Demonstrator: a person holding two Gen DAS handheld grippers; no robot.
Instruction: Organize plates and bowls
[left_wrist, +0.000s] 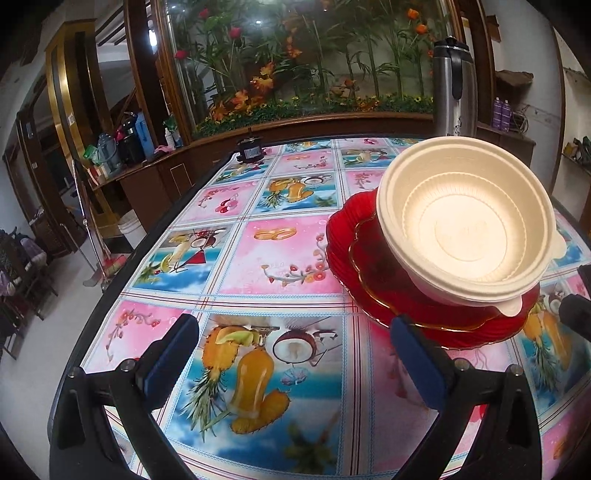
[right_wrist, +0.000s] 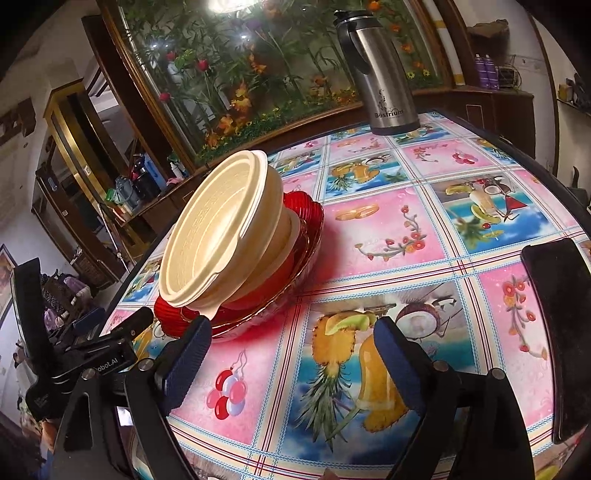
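A: How are the tongs found at this moment?

B: The left tongs (left_wrist: 295, 363) are spread wide above the surface (left_wrist: 280, 258), and nothing is gripped between them. The right tongs (right_wrist: 291, 363) are likewise released and empty, with only the patterned cloth seen between the blue pads.

A: Where is the stack placed relative to them?

B: Just beyond the right-hand finger of the left tongs, the red plates (left_wrist: 354, 266) are seen, nested one in the other. The cream bowls (left_wrist: 469, 229) are set on top of them. From the right tongs the same pile lies just ahead of the left-hand finger, and two bowls (right_wrist: 221, 236), one nested in the other, can be made out on the plates (right_wrist: 306, 236).

A: Is any loose crockery seen farther off?

B: None is seen. Well beyond the stack, only a steel flask (right_wrist: 380, 74) is stood near the far edge, and a small dark object (left_wrist: 250, 149) is set at the far left corner. What that object is cannot be told.

A: How far along is the work judged to be?

B: It is judged nearly or wholly finished, since everything is gathered into one pile. Perhaps the bowls are to be squared, as they appear slightly tilted.
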